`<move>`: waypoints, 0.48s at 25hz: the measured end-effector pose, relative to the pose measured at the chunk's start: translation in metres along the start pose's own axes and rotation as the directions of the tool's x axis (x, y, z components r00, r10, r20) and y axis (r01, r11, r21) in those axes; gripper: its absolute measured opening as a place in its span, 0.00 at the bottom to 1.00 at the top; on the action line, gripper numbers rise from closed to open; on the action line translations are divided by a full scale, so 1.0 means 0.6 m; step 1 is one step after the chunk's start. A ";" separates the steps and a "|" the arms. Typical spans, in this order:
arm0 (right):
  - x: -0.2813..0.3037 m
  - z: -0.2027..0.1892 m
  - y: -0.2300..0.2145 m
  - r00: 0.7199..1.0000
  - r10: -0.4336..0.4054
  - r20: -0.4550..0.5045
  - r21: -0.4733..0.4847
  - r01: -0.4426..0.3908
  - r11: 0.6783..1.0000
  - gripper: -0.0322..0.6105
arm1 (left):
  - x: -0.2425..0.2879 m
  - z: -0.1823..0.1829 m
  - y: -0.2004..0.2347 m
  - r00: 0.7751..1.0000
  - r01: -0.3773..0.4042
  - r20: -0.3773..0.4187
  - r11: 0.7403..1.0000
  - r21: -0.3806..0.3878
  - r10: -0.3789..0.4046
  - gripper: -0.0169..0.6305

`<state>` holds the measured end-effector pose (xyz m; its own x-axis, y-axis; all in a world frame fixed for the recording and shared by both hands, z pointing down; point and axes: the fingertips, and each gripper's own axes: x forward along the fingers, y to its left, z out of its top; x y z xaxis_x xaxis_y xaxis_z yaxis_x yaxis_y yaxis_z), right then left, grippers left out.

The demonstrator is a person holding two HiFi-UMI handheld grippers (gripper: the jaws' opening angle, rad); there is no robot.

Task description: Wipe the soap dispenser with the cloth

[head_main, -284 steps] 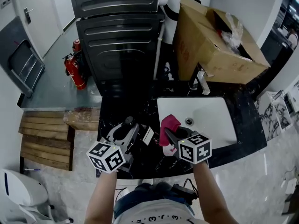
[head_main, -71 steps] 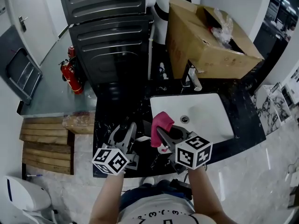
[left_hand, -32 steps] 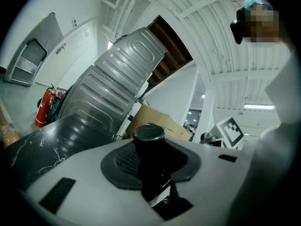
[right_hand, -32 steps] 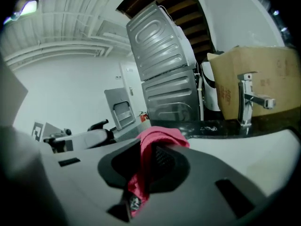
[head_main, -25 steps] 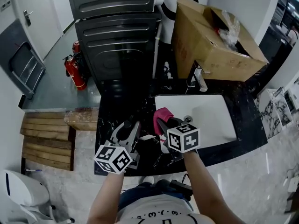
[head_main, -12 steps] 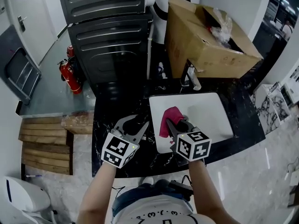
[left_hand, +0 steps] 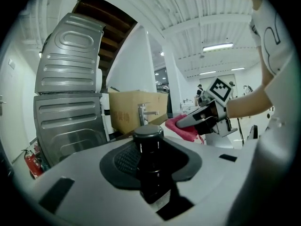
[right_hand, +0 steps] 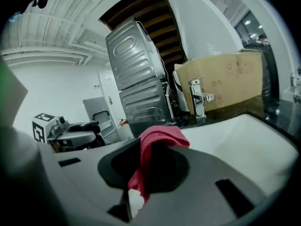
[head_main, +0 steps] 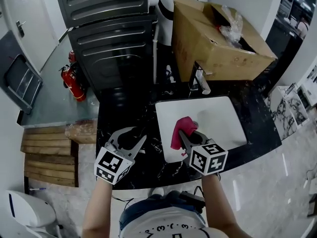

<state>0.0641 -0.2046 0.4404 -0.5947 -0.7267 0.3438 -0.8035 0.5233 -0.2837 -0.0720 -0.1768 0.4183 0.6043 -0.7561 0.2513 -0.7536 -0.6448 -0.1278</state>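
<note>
One black soap dispenser [left_hand: 149, 166] clamped in left gripper [head_main: 132, 135]. One pink cloth [right_hand: 153, 140] pinched in right gripper [head_main: 184, 135], over white sink [head_main: 218, 118].

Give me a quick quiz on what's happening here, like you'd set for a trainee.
1. What do the fingers of the left gripper grip?
2. True or false: the right gripper holds a pink cloth.
3. Behind the faucet stands: A a cardboard box, B a bucket, C a mirror.
Key: 1 the black soap dispenser; 2 true; 3 A.
</note>
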 end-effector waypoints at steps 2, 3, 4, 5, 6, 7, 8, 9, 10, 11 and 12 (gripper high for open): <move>0.003 -0.005 0.004 1.000 0.011 -0.007 0.005 -0.011 1.000 0.13 | -0.018 -0.003 0.012 0.999 -0.034 -0.001 0.999 -0.011 0.034 0.31; 0.005 -0.006 0.008 1.000 0.018 -0.008 0.004 -0.018 1.000 0.13 | -0.026 -0.005 0.017 0.999 -0.052 -0.001 0.998 -0.016 0.052 0.37; 0.006 -0.006 0.012 1.000 0.025 -0.009 0.002 -0.025 1.000 0.13 | -0.034 -0.006 0.020 0.997 -0.071 -0.002 0.997 -0.019 0.071 0.40; 0.008 -0.007 0.017 0.999 0.032 -0.010 -0.002 -0.032 0.999 0.13 | -0.041 -0.006 0.022 0.996 -0.090 -0.002 0.996 -0.017 0.090 0.42; 0.010 -0.008 0.021 0.999 0.040 -0.013 -0.007 -0.040 0.999 0.13 | -0.047 -0.007 0.022 0.994 -0.110 -0.004 0.994 -0.012 0.110 0.42; 0.011 -0.009 0.025 0.999 0.048 -0.016 -0.012 -0.048 0.999 0.13 | -0.053 -0.008 0.021 0.992 -0.129 -0.005 0.992 -0.008 0.129 0.42; 0.012 -0.011 0.028 0.998 0.054 -0.021 -0.017 -0.055 0.998 0.13 | -0.059 -0.010 0.021 0.990 -0.143 -0.006 0.990 -0.009 0.143 0.42; 0.013 -0.012 0.030 0.998 0.059 -0.025 -0.021 -0.059 0.998 0.13 | -0.065 -0.012 0.021 0.988 -0.153 -0.005 0.988 -0.016 0.153 0.41; 0.013 -0.013 0.031 0.998 0.061 -0.029 -0.023 -0.062 0.998 0.13 | -0.071 -0.014 0.021 0.987 -0.158 -0.003 0.987 -0.028 0.158 0.41; 0.013 -0.014 0.031 0.998 0.062 -0.031 -0.024 -0.063 0.998 0.13 | -0.077 -0.017 0.022 0.987 -0.161 0.000 0.986 -0.043 0.162 0.42; 0.013 -0.015 0.031 0.997 0.063 -0.033 -0.024 -0.064 0.998 0.13 | -0.083 -0.019 0.023 0.986 -0.166 0.004 0.985 -0.055 0.166 0.42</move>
<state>0.0444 -0.1966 0.4460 -0.6447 -0.6771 0.3547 -0.7643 0.5794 -0.2831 -0.1155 -0.1469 0.4149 0.4717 -0.8531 0.2228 -0.8564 -0.5034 -0.1144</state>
